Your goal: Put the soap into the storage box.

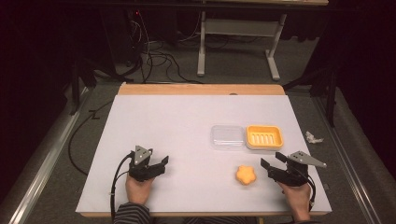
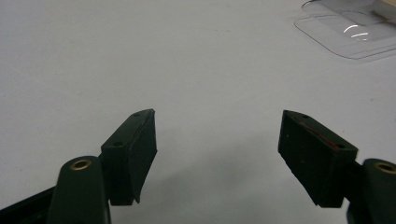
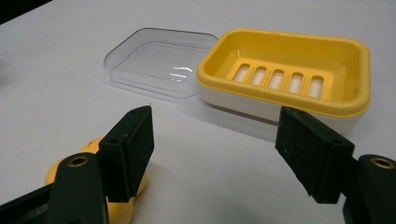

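High view: the orange flower-shaped soap [image 1: 246, 175] lies loose on the white counter [image 1: 177, 130], just at nine o'clock of the right hand-held gripper [image 1: 270, 163], whose jaws stand spread around nothing. At twelve o'clock sits the yellow slotted soap dish [image 1: 264, 136], nothing inside, its clear plastic lid [image 1: 227, 136] touching it. The left hand-held gripper [image 1: 163, 162] is spread too.

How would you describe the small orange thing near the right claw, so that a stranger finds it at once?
Start at the white table and go to its near right part, where the yellow soap dish stands beside a clear lid. In front of them, just left of the right claw, lies the orange soap. It alone is solid and flower-shaped.
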The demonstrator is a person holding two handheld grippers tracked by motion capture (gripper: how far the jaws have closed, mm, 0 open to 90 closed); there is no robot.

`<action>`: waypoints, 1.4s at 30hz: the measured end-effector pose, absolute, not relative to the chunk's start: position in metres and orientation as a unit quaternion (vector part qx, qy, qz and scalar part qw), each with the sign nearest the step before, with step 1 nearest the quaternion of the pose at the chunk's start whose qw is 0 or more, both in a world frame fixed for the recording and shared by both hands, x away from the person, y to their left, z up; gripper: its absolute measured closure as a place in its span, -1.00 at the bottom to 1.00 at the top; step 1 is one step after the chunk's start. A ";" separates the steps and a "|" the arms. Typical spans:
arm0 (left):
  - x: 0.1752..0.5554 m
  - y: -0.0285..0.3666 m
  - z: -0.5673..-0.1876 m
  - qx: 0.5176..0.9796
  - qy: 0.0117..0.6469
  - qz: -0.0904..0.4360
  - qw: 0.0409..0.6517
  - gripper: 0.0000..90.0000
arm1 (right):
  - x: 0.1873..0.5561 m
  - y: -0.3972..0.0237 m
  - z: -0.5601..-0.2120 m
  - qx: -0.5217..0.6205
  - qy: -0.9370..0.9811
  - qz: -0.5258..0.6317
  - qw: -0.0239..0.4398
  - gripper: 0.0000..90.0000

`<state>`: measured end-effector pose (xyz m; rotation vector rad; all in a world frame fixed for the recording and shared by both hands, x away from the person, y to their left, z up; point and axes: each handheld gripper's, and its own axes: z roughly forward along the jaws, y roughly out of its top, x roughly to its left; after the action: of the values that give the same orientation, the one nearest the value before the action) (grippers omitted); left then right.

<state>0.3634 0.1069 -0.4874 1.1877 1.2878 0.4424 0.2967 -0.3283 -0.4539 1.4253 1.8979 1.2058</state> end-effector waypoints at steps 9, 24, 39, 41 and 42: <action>0.363 0.107 -0.487 0.516 0.559 0.193 0.620 -0.37 | 0.288 -0.317 -0.446 0.503 0.714 0.430 0.230 -0.40; 0.363 0.107 -0.487 0.516 0.559 0.193 0.620 -0.39 | 0.278 -0.293 -0.434 0.467 0.748 0.416 0.223 -0.45; 0.364 0.107 -0.487 0.515 0.563 0.191 0.617 -0.40 | 0.278 -0.267 -0.441 0.441 0.792 0.376 0.191 -0.57; 0.364 0.107 -0.487 0.516 0.563 0.191 0.617 -0.40 | 0.278 -0.264 -0.444 0.439 0.795 0.371 0.193 -0.57; 0.364 0.107 -0.487 0.516 0.563 0.191 0.617 -0.40 | 0.279 -0.263 -0.445 0.435 0.799 0.367 0.195 -0.57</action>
<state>0.3645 0.1071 -0.4875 1.1874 1.2964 0.4395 0.2788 -0.2629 -0.4448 1.2184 2.2390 1.0295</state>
